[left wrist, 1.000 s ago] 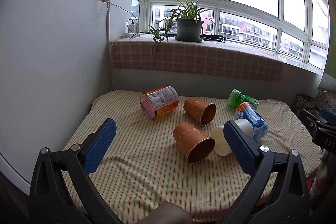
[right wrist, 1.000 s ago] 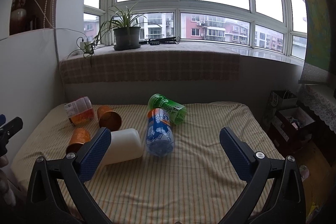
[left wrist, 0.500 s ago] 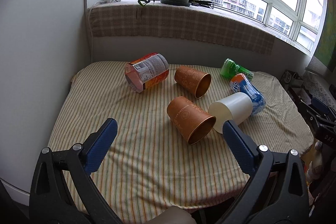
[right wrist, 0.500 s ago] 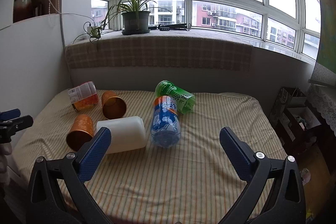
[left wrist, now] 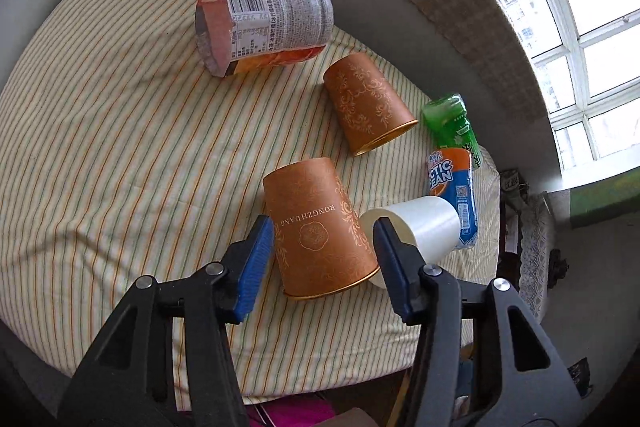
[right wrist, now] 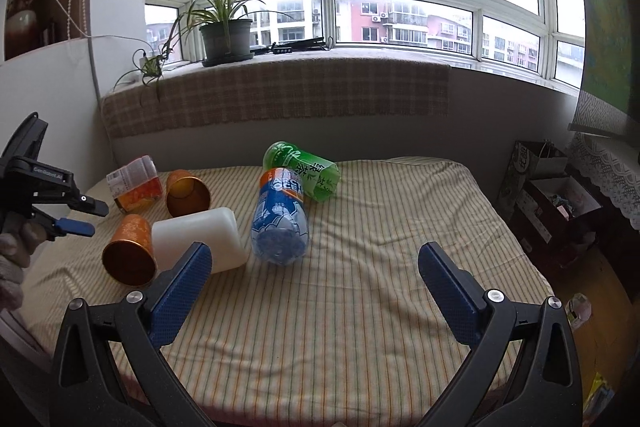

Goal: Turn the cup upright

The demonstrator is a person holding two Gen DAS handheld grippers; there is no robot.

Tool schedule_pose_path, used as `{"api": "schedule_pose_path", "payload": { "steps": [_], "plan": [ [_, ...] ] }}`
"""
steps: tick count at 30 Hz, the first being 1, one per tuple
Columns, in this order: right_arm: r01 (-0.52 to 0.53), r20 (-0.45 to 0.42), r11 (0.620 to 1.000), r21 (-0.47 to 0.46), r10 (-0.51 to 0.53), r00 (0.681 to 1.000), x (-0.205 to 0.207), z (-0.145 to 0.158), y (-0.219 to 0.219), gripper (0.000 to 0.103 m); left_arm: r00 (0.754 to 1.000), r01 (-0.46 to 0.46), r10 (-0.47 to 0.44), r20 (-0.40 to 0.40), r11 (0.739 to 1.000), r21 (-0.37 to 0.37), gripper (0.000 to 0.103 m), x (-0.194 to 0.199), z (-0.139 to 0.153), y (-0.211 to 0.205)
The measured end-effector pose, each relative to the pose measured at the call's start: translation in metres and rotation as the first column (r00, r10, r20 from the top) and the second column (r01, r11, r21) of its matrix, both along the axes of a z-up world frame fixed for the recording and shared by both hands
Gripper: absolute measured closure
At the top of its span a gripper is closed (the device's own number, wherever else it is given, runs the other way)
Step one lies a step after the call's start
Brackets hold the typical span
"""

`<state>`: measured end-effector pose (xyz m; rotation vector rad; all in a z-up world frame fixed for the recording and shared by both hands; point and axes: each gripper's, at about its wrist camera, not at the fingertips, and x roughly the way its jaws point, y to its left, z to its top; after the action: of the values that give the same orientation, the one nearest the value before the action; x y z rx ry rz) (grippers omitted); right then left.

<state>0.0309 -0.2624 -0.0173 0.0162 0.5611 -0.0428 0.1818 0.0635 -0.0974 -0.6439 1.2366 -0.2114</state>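
An orange paper cup (left wrist: 320,231) lies on its side on the striped cloth, mouth toward me; it also shows in the right wrist view (right wrist: 130,251). My left gripper (left wrist: 320,263) is open, its blue pads on either side of this cup near the rim, not touching. A second orange cup (left wrist: 366,103) lies on its side farther back, also in the right wrist view (right wrist: 187,193). A white cup (left wrist: 416,231) lies beside the near cup, also in the right wrist view (right wrist: 200,239). My right gripper (right wrist: 316,291) is open and empty above the cloth's front.
An orange-labelled jar (left wrist: 264,23), a blue bottle (left wrist: 454,195) and a green bottle (left wrist: 450,119) lie on the cloth-covered table (left wrist: 100,147). A windowsill with a potted plant (right wrist: 224,31) runs behind. Boxes and clutter (right wrist: 552,195) stand on the floor at the right.
My left gripper has dropped toward the near orange cup, tilted down, and narrowed until its pads flank the cup. My right gripper has barely moved.
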Motion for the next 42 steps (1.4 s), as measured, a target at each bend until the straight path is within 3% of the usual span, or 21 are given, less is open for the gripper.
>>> {"api": "schedule_pose_path", "payload": {
  "steps": [5,12,17,27,34,42],
  "plan": [
    [0.066,0.002,0.997,0.029,-0.066,0.998,-0.006,-0.004,-0.025,0.001,0.992,-0.081,0.073,-0.104,0.994,-0.070,0.053,0.015,-0.028,0.003],
    [0.136,-0.008,0.989,0.057,-0.135,0.991,-0.010,-0.013,-0.055,0.001,0.990,-0.075,0.068,-0.125,0.996,-0.054,0.053,0.020,-0.029,-0.004],
    [0.159,-0.025,0.984,0.085,-0.157,0.987,-0.010,-0.019,-0.065,0.001,0.982,-0.080,0.069,-0.174,0.995,-0.054,0.038,0.026,-0.037,-0.011],
    [0.175,-0.034,0.980,0.094,-0.172,0.984,-0.011,-0.023,-0.073,0.001,0.978,-0.109,0.091,-0.188,0.991,-0.084,0.038,0.035,-0.051,-0.020],
    [0.175,-0.034,0.980,0.091,-0.173,0.984,-0.012,-0.023,-0.072,0.001,0.981,-0.122,0.103,-0.162,0.987,-0.106,0.041,0.032,-0.045,-0.020],
    [0.135,-0.027,0.986,0.094,-0.133,0.991,-0.010,-0.020,-0.062,0.001,0.978,-0.161,0.138,-0.158,0.976,-0.143,0.041,-0.003,-0.033,0.003]
  ]
}}
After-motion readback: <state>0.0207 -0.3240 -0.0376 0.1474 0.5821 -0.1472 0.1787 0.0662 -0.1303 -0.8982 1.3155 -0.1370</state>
